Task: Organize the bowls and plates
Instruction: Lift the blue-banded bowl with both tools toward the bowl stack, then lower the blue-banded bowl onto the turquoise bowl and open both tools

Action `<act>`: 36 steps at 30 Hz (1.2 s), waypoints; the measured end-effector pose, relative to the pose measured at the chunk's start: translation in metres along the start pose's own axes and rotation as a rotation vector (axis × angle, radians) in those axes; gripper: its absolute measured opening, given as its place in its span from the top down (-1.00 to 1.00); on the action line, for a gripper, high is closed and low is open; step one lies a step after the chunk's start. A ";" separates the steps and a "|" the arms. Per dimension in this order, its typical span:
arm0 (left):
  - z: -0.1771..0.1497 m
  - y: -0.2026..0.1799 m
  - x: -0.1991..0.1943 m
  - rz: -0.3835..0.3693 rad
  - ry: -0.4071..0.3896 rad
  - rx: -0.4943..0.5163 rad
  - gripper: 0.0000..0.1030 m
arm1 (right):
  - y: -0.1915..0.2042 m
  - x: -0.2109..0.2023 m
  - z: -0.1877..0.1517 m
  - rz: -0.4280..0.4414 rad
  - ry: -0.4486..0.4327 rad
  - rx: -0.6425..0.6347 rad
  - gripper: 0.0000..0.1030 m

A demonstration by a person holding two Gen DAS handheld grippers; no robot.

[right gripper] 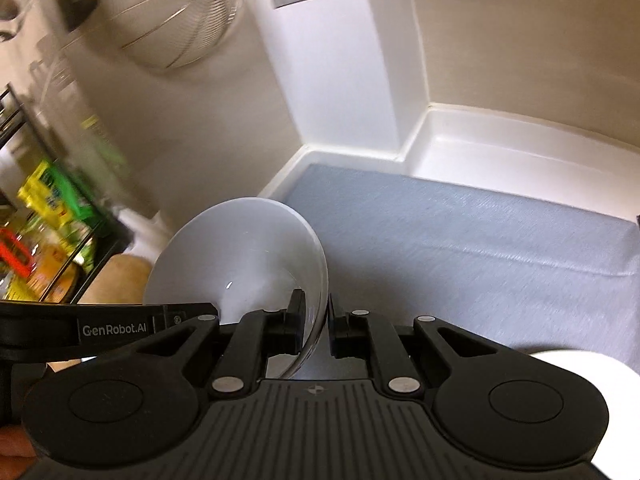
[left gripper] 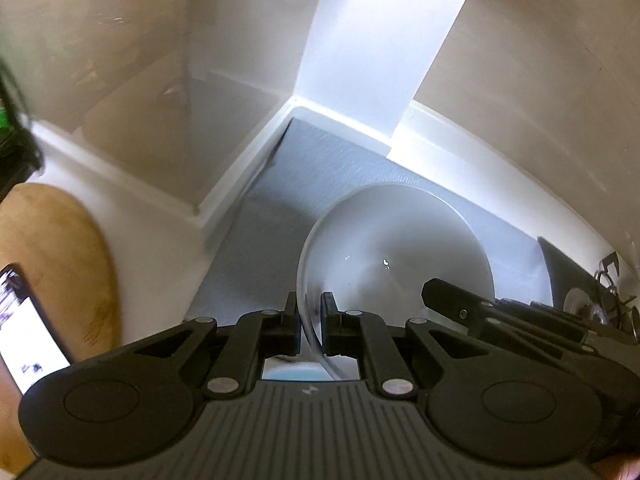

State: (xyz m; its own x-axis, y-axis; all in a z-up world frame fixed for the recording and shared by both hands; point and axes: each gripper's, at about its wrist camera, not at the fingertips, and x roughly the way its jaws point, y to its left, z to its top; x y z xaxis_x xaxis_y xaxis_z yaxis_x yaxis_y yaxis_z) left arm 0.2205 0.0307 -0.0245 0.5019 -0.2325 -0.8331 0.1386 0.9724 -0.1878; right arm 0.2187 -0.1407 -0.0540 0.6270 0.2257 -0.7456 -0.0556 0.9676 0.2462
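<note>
Both sets of jaws were clamped on the rim of one white bowl (left gripper: 396,248): left gripper (left gripper: 311,318) on its left edge, right gripper (right gripper: 316,320) opposite. The bowl hung above the grey mat (right gripper: 460,232). Judged mid-carry; next, a level set-down, then release.

Both views fisheye, w/ dark vignette in the corners and straight wall edges bowed. Light falls from above: bright white strip on the corner pillar (left gripper: 360,60), blown out where it meets the grey mat (left gripper: 256,240). Side walls dim, beige. Small specular glints inside the white bowl (left gripper: 400,248). Motion blur heavy at the left edge of both: wooden board (left gripper: 56,260) smeared; in the right wrist view the shelf packets (right gripper: 52,216) and wire strainer (right gripper: 168,12) smeared too. Gripper bodies near the lens stay sharp.
</note>
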 end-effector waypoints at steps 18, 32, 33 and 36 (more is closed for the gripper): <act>-0.073 0.034 -0.038 0.019 0.090 0.012 0.76 | 0.048 -0.008 -0.059 0.022 0.122 -0.069 0.76; -0.084 0.028 -0.027 0.027 0.116 0.042 0.75 | 0.039 -0.005 -0.068 0.004 0.149 -0.063 0.76; -0.084 0.027 -0.026 0.026 0.120 0.043 0.74 | 0.039 -0.005 -0.068 0.000 0.150 -0.066 0.76; -0.086 0.027 -0.024 0.025 0.128 0.046 0.74 | 0.041 -0.004 -0.069 -0.010 0.147 -0.084 0.76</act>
State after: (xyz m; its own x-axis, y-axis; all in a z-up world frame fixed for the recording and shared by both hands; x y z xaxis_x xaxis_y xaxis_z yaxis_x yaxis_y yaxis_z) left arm 0.1389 0.0642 -0.0541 0.3931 -0.2011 -0.8972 0.1680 0.9751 -0.1450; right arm 0.1603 -0.0944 -0.0833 0.5079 0.2246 -0.8316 -0.1186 0.9745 0.1907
